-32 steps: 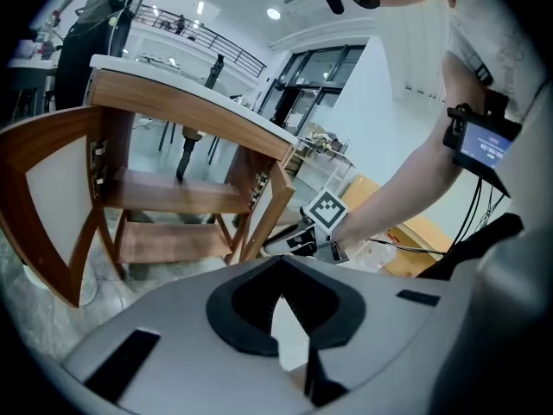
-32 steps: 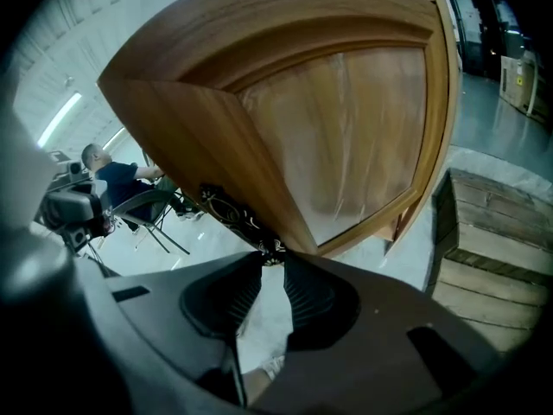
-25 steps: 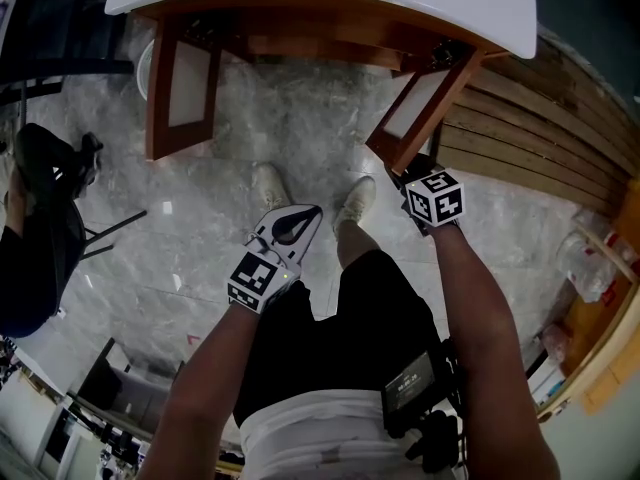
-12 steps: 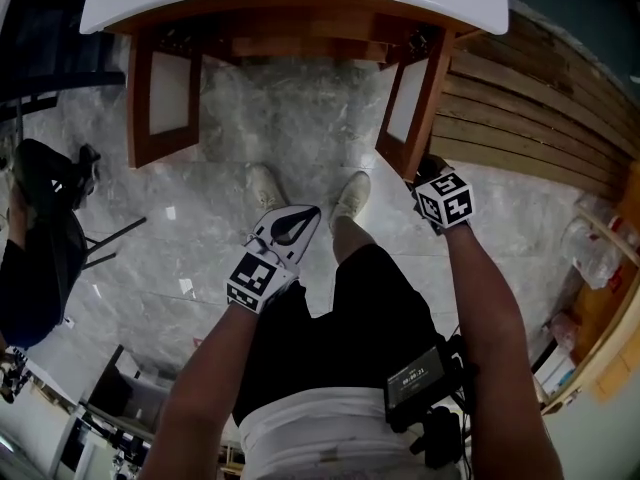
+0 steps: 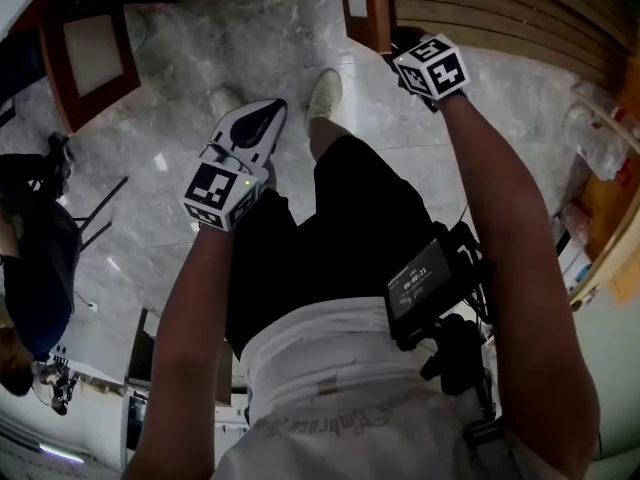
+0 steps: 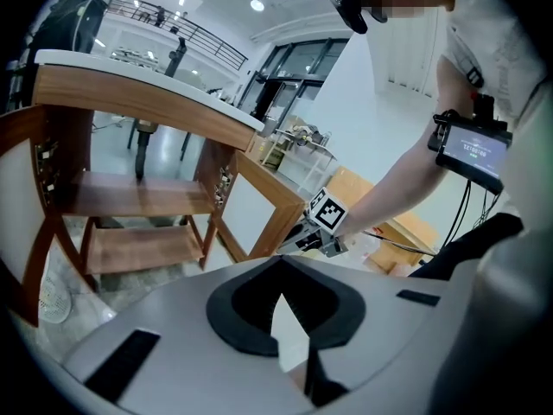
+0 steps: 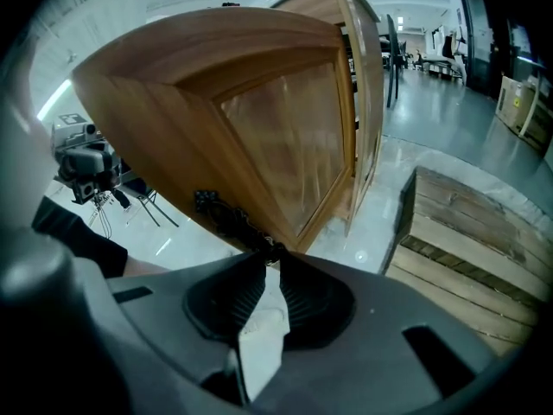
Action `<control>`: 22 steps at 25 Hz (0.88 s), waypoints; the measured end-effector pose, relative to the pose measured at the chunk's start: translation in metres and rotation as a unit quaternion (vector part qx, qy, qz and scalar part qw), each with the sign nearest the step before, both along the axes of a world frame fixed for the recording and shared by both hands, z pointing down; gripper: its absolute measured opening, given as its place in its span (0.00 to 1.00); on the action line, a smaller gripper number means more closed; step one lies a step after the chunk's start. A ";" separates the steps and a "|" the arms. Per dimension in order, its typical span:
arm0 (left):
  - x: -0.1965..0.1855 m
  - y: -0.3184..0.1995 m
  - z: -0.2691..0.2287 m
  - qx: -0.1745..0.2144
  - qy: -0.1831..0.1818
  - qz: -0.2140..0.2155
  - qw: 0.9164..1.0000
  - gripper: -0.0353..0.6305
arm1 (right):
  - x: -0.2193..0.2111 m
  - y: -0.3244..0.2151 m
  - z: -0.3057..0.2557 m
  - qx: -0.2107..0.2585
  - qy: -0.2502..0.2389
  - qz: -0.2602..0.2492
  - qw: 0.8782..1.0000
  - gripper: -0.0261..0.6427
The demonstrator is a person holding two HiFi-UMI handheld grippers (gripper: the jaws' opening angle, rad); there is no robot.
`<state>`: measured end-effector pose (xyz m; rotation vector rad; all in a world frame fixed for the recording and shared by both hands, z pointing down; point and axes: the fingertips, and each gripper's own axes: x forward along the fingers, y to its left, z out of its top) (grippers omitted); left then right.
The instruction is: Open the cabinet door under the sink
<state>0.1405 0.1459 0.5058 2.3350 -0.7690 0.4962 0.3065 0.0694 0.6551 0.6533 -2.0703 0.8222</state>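
The wooden cabinet under the white sink has two glass-panelled doors, and both stand open. My right gripper is at the free edge of the right door. Its jaws have just been closing and now pinch the end of the black door handle. In the head view its marker cube hides the jaws of the right gripper. My left gripper is shut and empty, held over the floor in front of my legs. The left door stands apart from it. The left gripper view shows the bare shelves inside.
Stacked wooden planks lie right of the cabinet, close to the right door. A shelf with plastic bags stands at the far right. A person in black with a tripod is at the left. My feet stand on the marble floor.
The right door has swung wider open with my right gripper at its edge. The cabinet has slid up and nearly out of the head view. The left gripper has stayed shut.
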 end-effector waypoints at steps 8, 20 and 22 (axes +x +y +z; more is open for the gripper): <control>0.016 0.004 -0.001 -0.006 -0.007 0.014 1.000 0.07 | 0.012 0.003 0.003 -0.002 -0.002 0.009 1.000 0.12; 0.022 -0.009 -0.035 0.001 0.002 -0.005 1.000 0.07 | 0.014 0.009 -0.016 0.014 0.004 0.027 1.000 0.12; 0.014 -0.015 -0.041 0.002 0.008 -0.017 1.000 0.07 | 0.012 0.011 -0.027 0.021 0.001 0.022 1.000 0.12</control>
